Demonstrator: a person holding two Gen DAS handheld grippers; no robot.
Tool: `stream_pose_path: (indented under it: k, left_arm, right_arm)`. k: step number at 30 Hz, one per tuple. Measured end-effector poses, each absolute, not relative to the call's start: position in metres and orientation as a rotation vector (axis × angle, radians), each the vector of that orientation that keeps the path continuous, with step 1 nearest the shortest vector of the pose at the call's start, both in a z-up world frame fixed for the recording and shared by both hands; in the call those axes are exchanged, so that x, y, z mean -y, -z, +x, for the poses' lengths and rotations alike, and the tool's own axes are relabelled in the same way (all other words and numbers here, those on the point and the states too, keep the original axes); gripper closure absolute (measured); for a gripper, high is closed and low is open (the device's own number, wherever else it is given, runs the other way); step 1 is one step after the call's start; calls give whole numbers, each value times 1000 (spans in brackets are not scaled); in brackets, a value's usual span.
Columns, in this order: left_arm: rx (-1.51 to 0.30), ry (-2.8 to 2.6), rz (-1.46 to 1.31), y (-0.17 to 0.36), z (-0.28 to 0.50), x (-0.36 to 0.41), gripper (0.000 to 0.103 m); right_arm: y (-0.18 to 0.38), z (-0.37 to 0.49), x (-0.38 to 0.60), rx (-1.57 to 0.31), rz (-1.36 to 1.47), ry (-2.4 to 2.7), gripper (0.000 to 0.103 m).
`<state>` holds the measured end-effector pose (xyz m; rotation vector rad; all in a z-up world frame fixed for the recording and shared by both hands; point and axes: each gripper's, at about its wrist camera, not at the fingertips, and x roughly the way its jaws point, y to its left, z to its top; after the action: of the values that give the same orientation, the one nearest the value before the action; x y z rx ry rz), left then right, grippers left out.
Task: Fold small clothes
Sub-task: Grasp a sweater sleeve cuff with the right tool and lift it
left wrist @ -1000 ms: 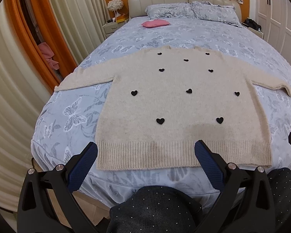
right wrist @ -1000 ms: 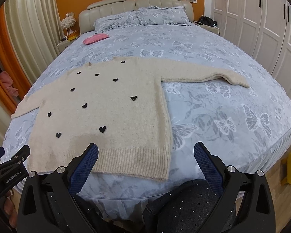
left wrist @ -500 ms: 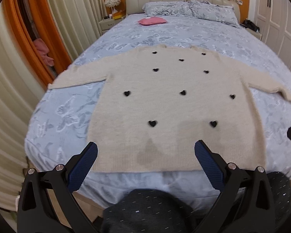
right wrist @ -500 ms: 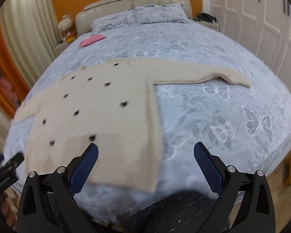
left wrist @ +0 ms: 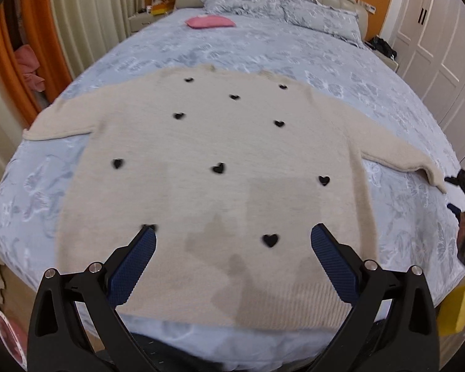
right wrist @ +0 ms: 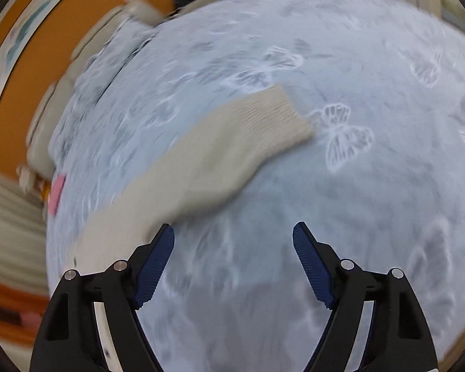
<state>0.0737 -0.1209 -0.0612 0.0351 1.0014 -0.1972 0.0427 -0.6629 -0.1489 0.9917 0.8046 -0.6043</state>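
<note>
Orange walls, pale curtains and white wardrobe doors ring a wide bed (left wrist: pixel 294 49) dressed in a blue-grey cover printed with butterflies. Two matching pillows (left wrist: pixel 282 9) lean at the padded headboard, far ahead of the left gripper, and a pink cushion (left wrist: pixel 210 21) lies just short of them, ahead and a little left.

Spread flat on the cover, straight ahead of the left gripper (left wrist: pixel 233 249), is a cream knitted sweater (left wrist: pixel 220 142) dotted with small black hearts. Its ribbed hem lies nearest, crossing beneath and between the fingers; the neckline points away toward the pillows, and one sleeve runs out to each side. The left gripper hovers low over the hem end with its blue-padded fingers (left wrist: pixel 132 268) wide apart and nothing between them. The left pad overlaps one heart in view; whether it touches the knit cannot be told.

At the far right of the left view, near the cuff of the right-hand sleeve, part of a dark tool shows.

The right view is tilted and blurred. The right gripper (right wrist: pixel 233 241) is over the bed cover with its fingers also spread and holding nothing. The sweater's sleeve (right wrist: pixel 220 155) lies ahead and to its left, running diagonally away, with the ribbed cuff (right wrist: pixel 274 114) at the far end. The sleeve's near stretch passes just beside the left fingertip.
</note>
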Motion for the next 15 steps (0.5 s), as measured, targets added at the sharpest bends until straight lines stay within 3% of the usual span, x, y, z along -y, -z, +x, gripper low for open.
stream_pose_path:
  k: [4,6,9,10,15]
  left_arm:
    - [-1044,218,57,80,82,142,5]
    - [-1060,225,65,88,85,149,5]
    - [-1087,227,72,98,89,155,5]
    - [-1099,226,72,101,90,156,5]
    - [-1094,238,84,98,91,155,5]
  right_arm:
    - [172,73,696,-799,1078,574,37]
    - [181,87,704,-803,1096,563,47]
    - [190,100,713,-778,1127,576,75]
    - [193,102,718,-772,1150,573,92]
    - [151,83,744,-621,1081,618,95]
